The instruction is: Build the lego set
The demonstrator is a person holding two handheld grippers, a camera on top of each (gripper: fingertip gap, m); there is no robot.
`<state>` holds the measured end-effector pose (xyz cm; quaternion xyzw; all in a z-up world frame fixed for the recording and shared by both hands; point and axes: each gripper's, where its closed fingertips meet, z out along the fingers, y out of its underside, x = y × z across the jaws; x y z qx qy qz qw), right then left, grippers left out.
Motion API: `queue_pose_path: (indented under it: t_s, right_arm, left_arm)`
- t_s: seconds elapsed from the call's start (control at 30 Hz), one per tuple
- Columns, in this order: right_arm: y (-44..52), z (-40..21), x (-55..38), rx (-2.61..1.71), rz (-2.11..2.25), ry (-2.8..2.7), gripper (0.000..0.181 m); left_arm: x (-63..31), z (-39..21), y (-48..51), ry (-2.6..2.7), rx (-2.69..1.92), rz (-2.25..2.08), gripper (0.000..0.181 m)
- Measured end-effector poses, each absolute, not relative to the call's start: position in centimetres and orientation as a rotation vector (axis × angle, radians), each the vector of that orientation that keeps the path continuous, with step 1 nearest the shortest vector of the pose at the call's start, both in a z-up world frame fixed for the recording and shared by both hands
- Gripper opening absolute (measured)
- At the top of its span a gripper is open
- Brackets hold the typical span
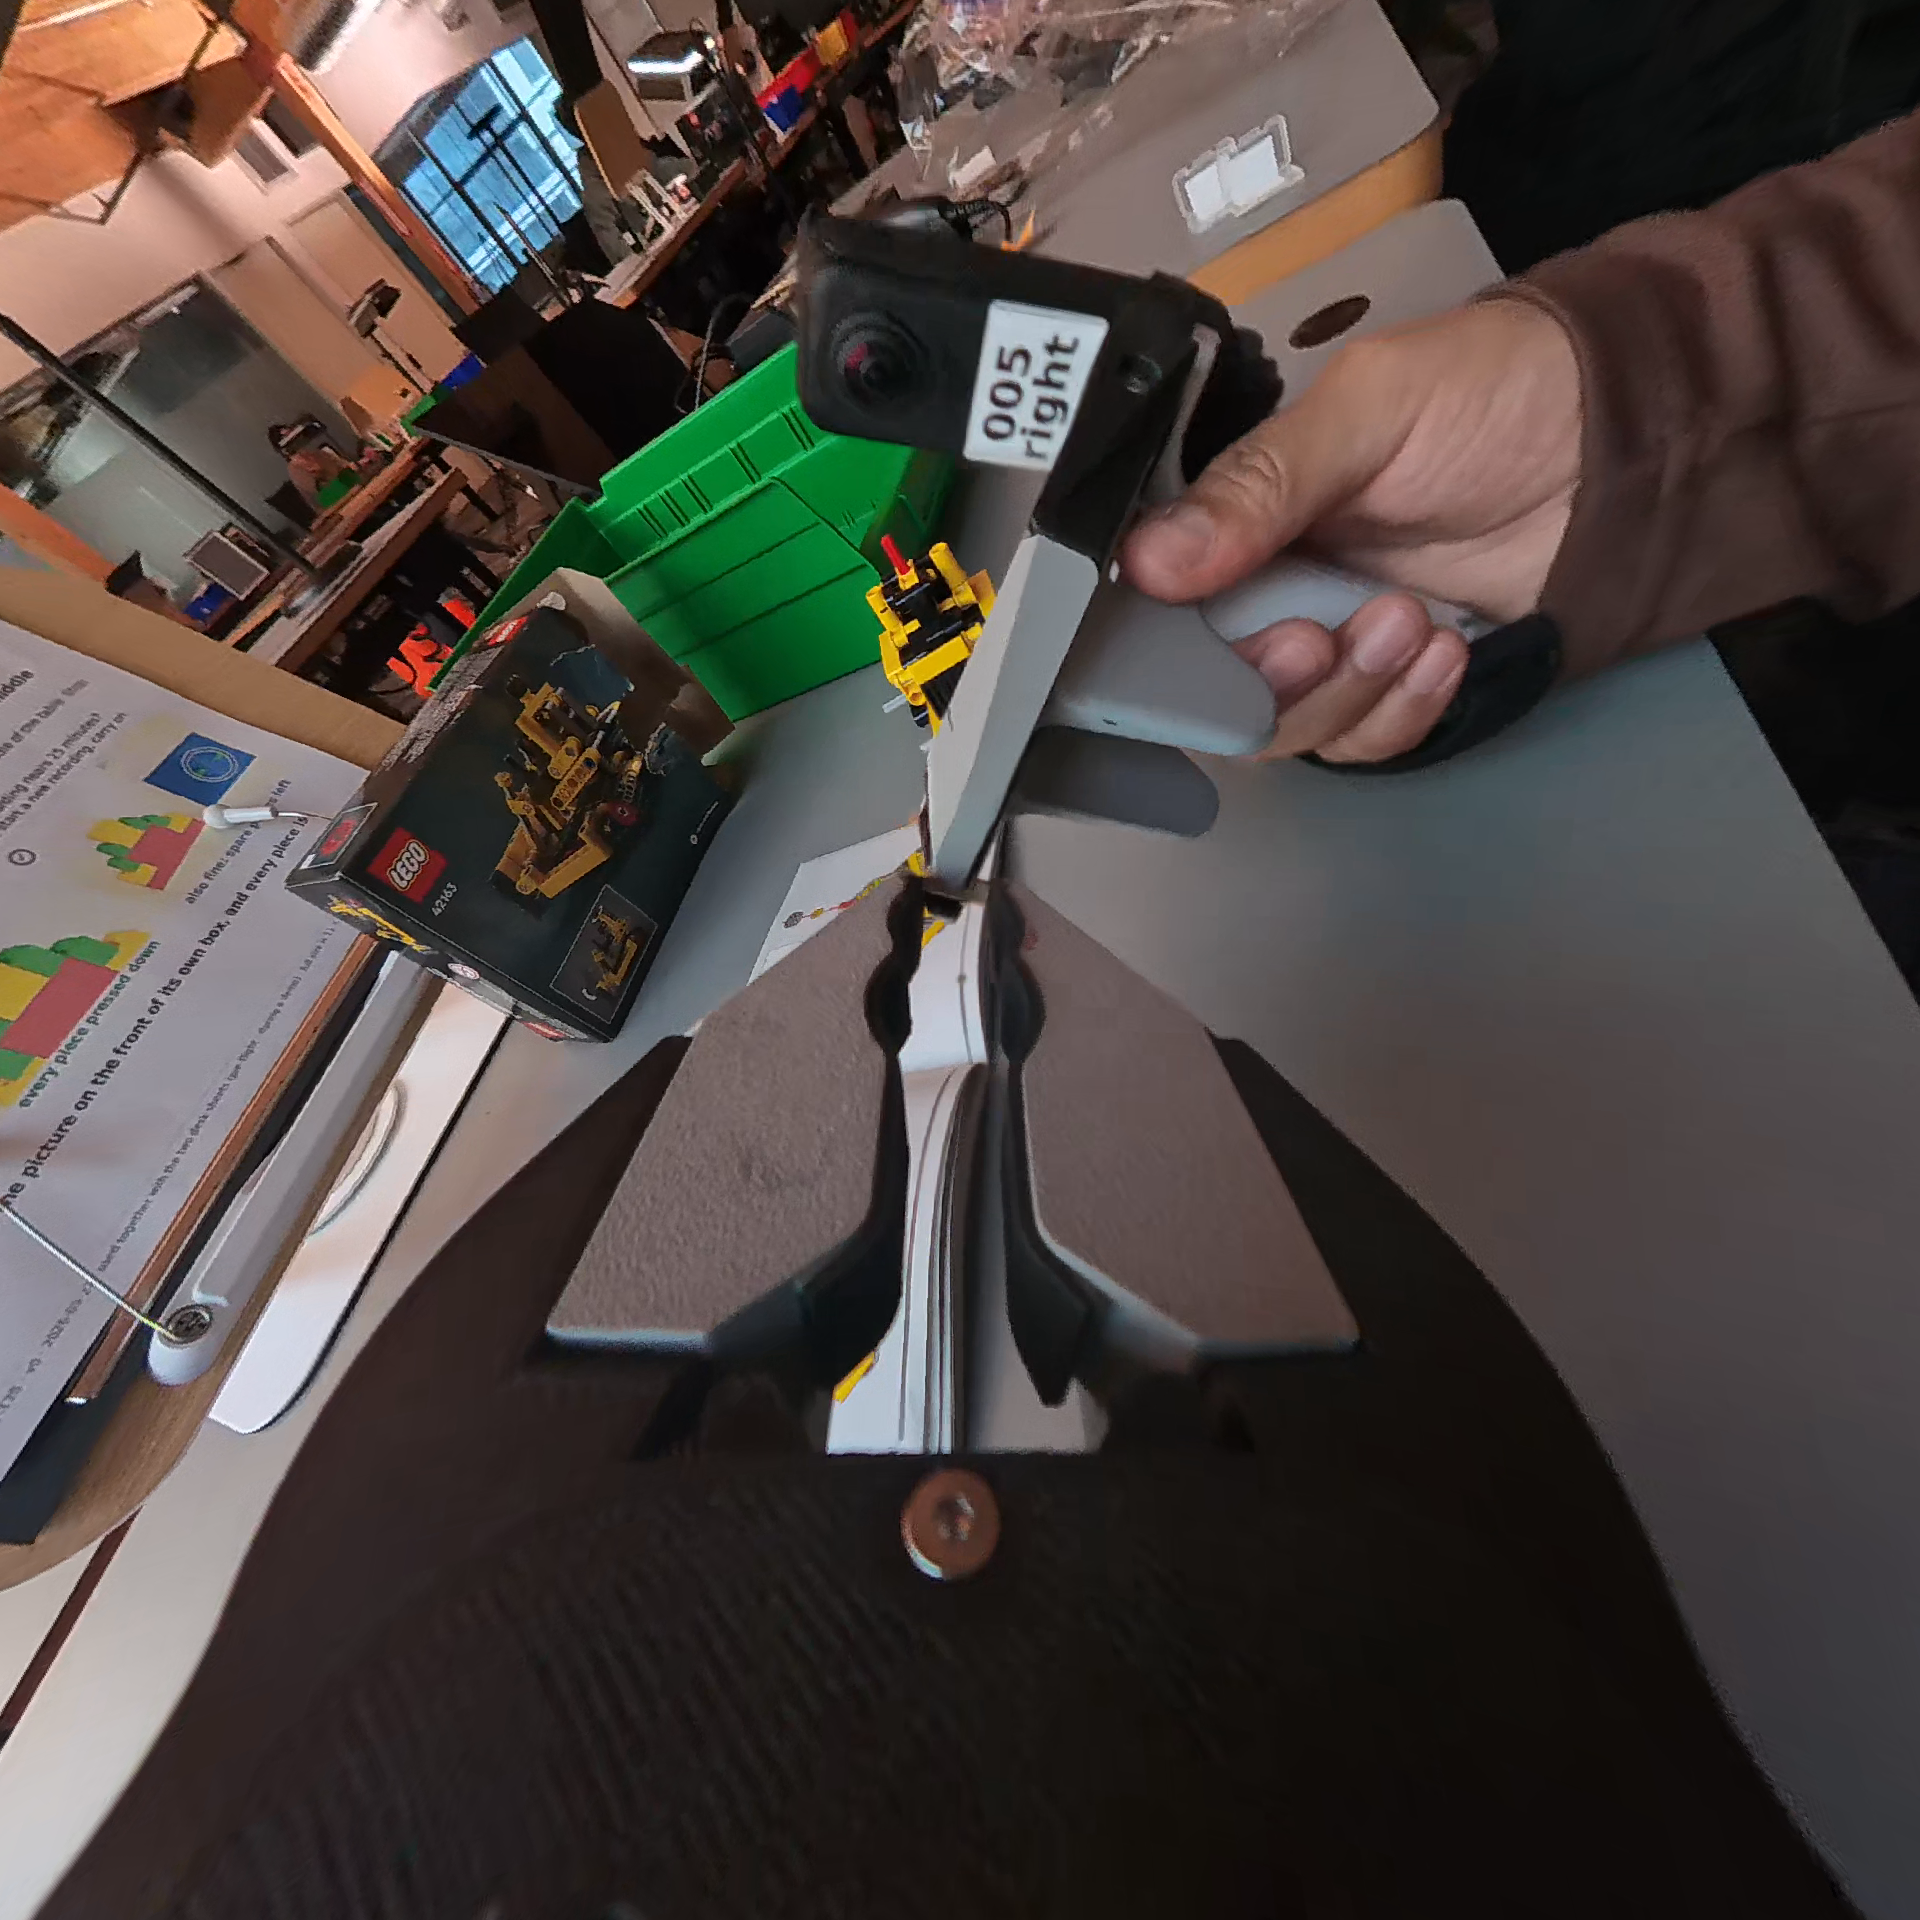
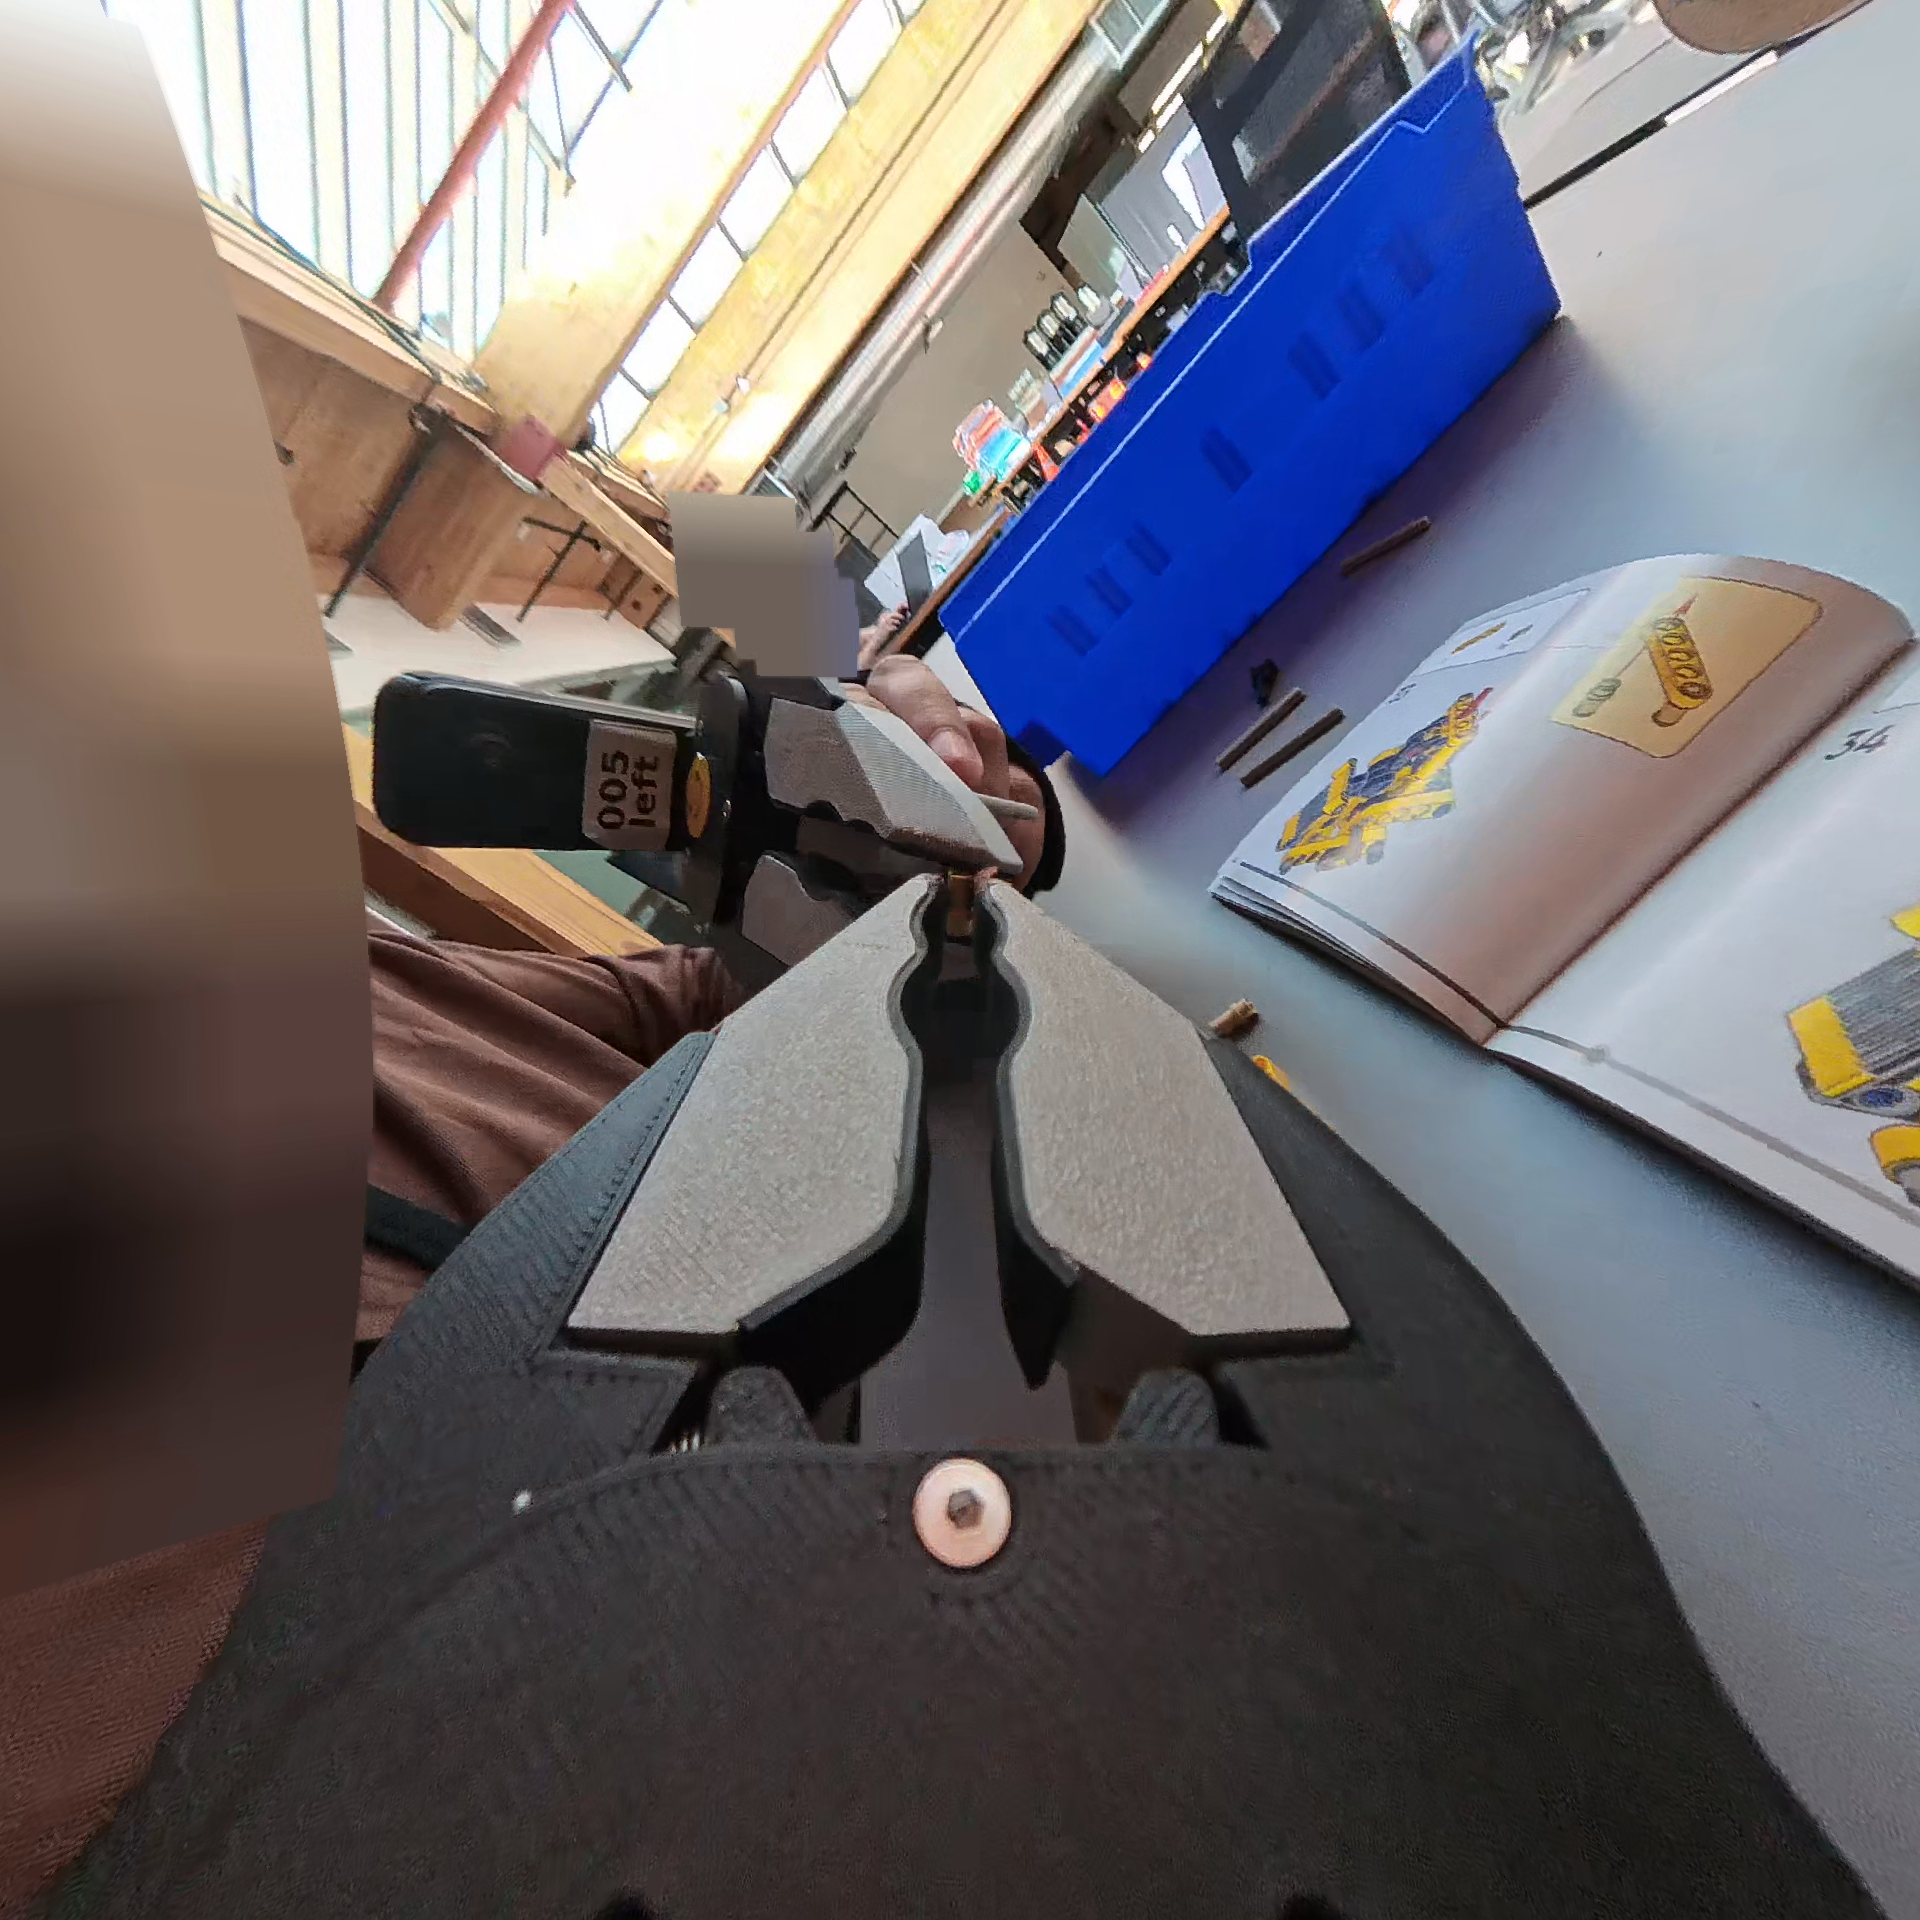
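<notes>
My left gripper and my right gripper meet tip to tip above the table. The right gripper is shut on a small tan Lego pin held at its fingertips. The left gripper, also in the right wrist view, is shut, and a thin grey axle sticks out of its side. The right gripper comes down from above in the left wrist view, held by a hand. The part-built yellow and black Lego vehicle stands behind it on the table.
The open instruction booklet lies to the right, with brown axles, a tan pin and a black piece beside it. Behind stand a blue bin, a green bin, the Lego box and a printed sheet. Left and right tips are no more than a few centimetres apart.
</notes>
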<state>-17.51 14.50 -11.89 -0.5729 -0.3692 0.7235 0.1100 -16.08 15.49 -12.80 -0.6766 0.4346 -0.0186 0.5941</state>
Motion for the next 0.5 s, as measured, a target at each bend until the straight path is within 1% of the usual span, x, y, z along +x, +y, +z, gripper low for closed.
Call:
queue_pose_path:
  t_s: [0.17,0.5]
  right_arm:
    - [14.3,-12.9,-17.4,-1.741,1.912,-1.249,0.001]
    - [13.8,-14.2,-16.8,-1.813,1.841,-1.364,0.002]
  left_arm:
    - [-16.0,-13.7,15.4,1.093,-1.564,0.035,0.01]
    - [-15.5,-15.0,14.8,1.222,-1.537,0.138,0.01]
